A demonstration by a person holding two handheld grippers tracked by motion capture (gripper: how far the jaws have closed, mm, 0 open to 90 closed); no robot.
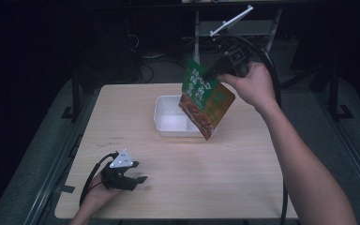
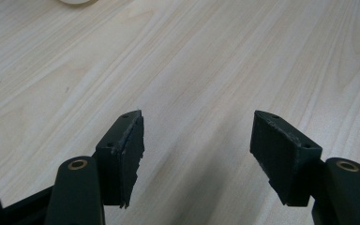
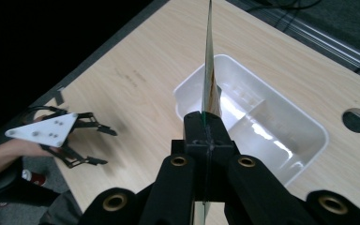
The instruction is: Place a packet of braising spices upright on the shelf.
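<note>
- Well, my right claw (image 1: 209, 73) is closed tight on the top corner of a flat food packet (image 1: 206, 98), and I see the packet edge-on between the black jaws in the right gripper view (image 3: 209, 89).
- The packet hangs in the air, tilted, with its lower corner just over the near right edge of the white tray (image 1: 166, 123); I cannot tell if it touches the rim.
- I judge it as light and thin, because it hangs from one corner without pulling the hand down. It looks a little stiff, like a sealed foil pouch, but it can swing or bend.
- The printed surface seems glossy, so it may slip; the sealed edge at the top is the best place for holding, and there my claw already is.
- The tray has a divider (image 3: 243, 119), so I must choose one compartment when lowering.
- My left claw (image 1: 139, 180) rests low on the bench (image 1: 234, 178) near the front left, jaws half apart with nothing between them (image 2: 197, 154).
</note>
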